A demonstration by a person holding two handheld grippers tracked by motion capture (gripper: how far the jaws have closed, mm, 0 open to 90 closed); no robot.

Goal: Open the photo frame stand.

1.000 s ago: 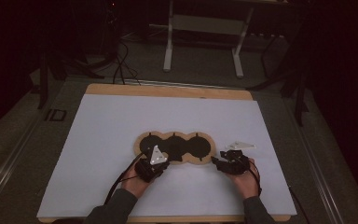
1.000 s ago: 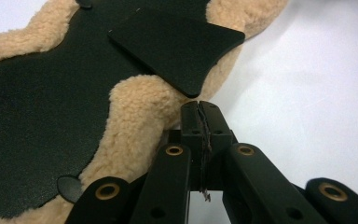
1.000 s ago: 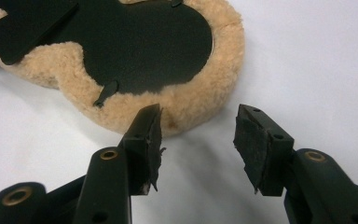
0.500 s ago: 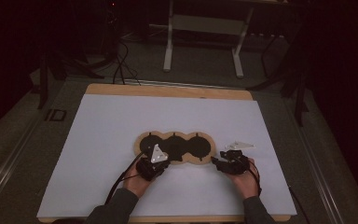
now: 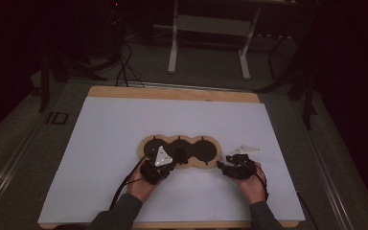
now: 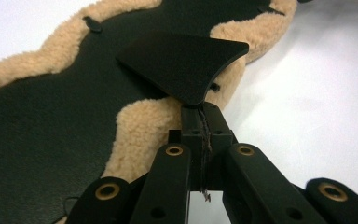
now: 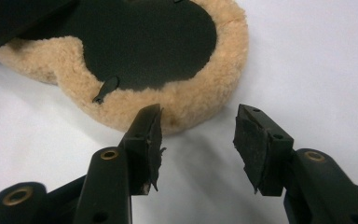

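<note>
**Two grippers at a fleece-edged pad, one clamped, one apart**

Two jaws of the left gripper [image 6: 200, 116] are pressed together, pinching the near corner of a thin black flap [image 6: 184, 63] that lifts clear of the pad's dark surface. In the high view the left gripper [image 5: 165, 160] sits at the pad's near edge, below its left lobe, and the raised flap shows as a small dark shape above it.

The right gripper [image 7: 198, 140] has its jaws apart with bare white table between them; its fingertips [image 7: 149, 135] stand just short of the fleece rim, and whether the left one brushes it cannot be told. In the high view this gripper [image 5: 223, 168] lies just off the pad's right end.

The three-lobed pad [image 5: 191, 149], black in the middle with a tan fleece border [image 7: 200, 93], lies flat on the white sheet [image 5: 124, 129] near the table's front centre. Small black tabs [image 7: 106, 87] poke out along the inner edge of the fleece; what they are is hard to make out. The flap's far end is cut off in the right gripper view.
</note>
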